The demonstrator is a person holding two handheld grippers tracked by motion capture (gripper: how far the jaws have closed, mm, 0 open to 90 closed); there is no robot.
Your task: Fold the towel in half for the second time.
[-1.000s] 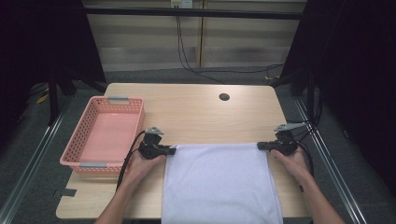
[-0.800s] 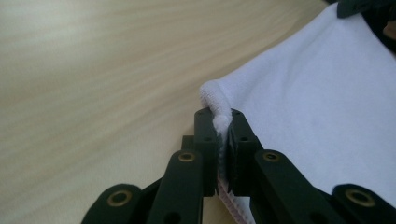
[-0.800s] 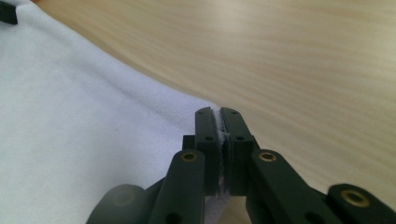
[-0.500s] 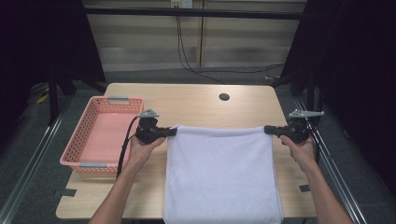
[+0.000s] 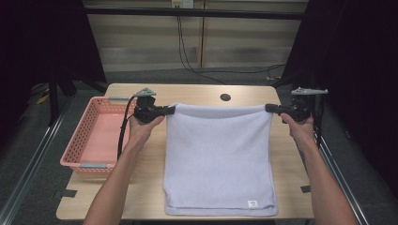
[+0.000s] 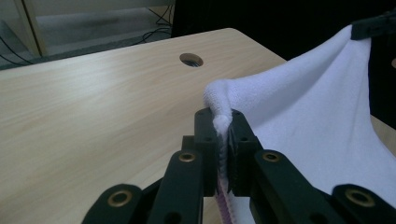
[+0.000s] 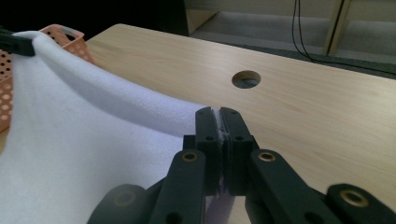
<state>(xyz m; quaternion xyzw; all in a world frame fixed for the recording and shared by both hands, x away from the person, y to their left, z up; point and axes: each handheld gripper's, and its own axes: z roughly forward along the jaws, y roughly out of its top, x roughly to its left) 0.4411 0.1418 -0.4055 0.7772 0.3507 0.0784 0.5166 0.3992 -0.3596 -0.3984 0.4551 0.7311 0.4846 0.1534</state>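
High view: towel (image 5: 218, 159) hangs stretched between left claw (image 5: 172, 110) and right claw (image 5: 269, 108), each pinching a corner.

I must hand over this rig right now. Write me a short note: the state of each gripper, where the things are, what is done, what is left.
Left gripper: shut on the far left corner of the white towel.
Right gripper: shut on the far right corner.
Towel: far edge lifted and stretched between the grippers; near edge, with a small label, rests on the table.
Pink basket: at the table's left, nothing visible inside.
Done: both corners gripped, edge raised.
Left: probably fold the towel; the basket is perhaps where it goes.
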